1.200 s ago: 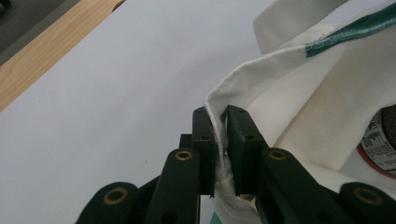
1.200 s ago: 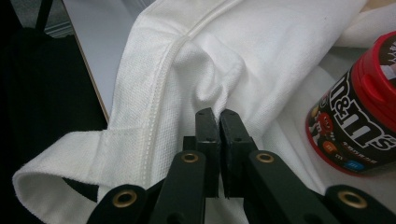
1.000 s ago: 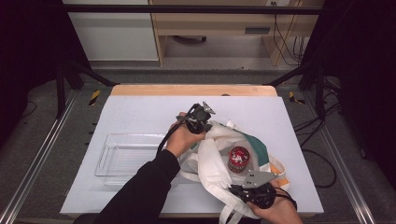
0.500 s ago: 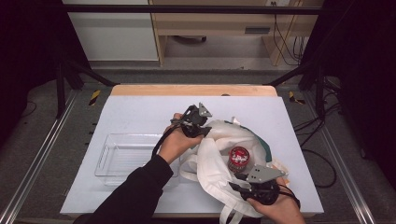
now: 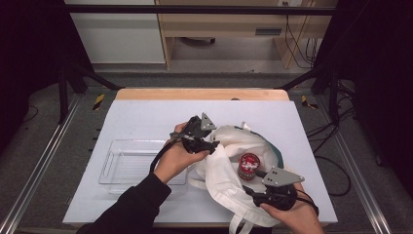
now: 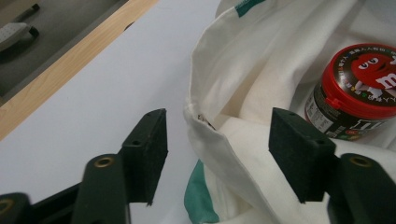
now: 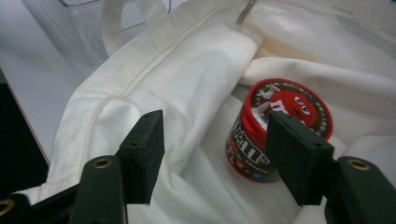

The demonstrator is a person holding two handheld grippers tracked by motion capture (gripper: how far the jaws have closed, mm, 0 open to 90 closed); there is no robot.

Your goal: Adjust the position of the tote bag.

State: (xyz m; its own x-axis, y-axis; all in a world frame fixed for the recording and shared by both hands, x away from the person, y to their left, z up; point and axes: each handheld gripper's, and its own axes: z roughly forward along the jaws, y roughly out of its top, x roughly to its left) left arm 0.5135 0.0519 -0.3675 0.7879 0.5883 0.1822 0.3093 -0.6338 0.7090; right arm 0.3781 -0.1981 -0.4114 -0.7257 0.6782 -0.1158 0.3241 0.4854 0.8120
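white tote bag (image 5: 229,165), red-lidded candy jar (image 5: 249,165) inside

we note both grippers, left (image 6: 217,154) and right (image 7: 215,156), just opening, nothing clamped; the high view adds a clear tray (image 5: 127,163) left.

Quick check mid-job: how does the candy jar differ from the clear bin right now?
The candy jar is small, round and opaque, with a red lid; the clear bin is larger, rectangular and see-through, with no lid. The jar stands upright inside the open white tote bag; the bin sits on the bare table to the bag's left and looks empty. Neither is gripped by a gripper.
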